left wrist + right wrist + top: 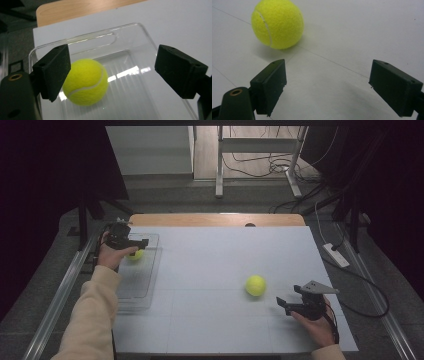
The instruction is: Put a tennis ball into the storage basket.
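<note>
1. High view: we log one tennis ball (135, 254) in the clear tray (142, 290) at table (220, 255) left, beside the left gripper (142, 242). A second ball (255, 285) lies on the bare table, near the right gripper (281, 303). We judge the job half done.
2. Left gripper view: jaws spread wide, gripping nothing; the tray ball (85, 81) rests on the tray floor (140, 87) by one jaw, apparently released.
3. Right gripper view: jaws wide apart, empty; the loose ball (277, 23) sits ahead, not yet between them. Left to do, we judge: grasp it and carry it to the tray.
</note>
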A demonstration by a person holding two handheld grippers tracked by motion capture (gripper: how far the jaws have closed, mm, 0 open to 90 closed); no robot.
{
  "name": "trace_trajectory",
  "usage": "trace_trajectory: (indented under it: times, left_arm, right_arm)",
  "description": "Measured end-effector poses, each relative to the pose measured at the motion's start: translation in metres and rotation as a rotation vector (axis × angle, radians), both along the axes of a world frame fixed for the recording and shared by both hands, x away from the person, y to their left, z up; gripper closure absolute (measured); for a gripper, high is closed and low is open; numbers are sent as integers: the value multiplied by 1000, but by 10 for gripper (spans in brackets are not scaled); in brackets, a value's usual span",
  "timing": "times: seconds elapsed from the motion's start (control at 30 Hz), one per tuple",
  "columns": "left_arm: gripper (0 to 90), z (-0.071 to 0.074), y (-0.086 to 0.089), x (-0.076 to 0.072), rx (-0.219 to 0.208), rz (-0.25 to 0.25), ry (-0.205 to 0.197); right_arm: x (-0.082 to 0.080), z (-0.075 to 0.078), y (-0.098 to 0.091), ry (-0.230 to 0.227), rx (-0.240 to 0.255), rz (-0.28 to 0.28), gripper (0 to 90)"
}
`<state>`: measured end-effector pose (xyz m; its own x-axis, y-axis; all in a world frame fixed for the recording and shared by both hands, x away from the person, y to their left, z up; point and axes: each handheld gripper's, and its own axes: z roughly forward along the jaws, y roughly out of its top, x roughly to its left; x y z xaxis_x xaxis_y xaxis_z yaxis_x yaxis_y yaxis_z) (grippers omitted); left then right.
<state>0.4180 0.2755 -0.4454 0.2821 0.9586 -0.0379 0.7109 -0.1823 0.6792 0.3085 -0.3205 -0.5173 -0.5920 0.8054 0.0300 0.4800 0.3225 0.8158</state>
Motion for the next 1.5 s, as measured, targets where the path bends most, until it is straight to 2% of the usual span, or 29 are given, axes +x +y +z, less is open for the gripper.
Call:
trace_trajectory:
  times: [0.2, 0.33, 0.57, 0.63, 0.77, 1.17, 1.5]
  left_arm:
    - [144, 8, -12, -17, -3, -65, -50]
    - [144, 11, -15, -23, -29, -76, -69]
    - [144, 16, -18, -32, -29, -87, -97]
    - [148, 15, -18, -34, -41, -91, -104]
    - [147, 11, -19, -35, -58, -95, -82]
    - [150, 14, -21, -40, -86, -122, -90]
    - [146, 12, -46, -42, -85, -189, -95]
  right_arm:
    - [-1, 1, -1, -1, 3, 0, 145]
    - [-1, 1, -1, -1, 6, -1, 146]
    - [-2, 2, -1, -5, 1, 0, 146]
    - [-1, 2, -2, -6, 3, -6, 146]
    - [-2, 2, -2, -10, 1, -6, 146]
    - [0, 1, -2, -6, 6, -4, 146]
    - [1, 1, -1, -8, 6, -5, 146]
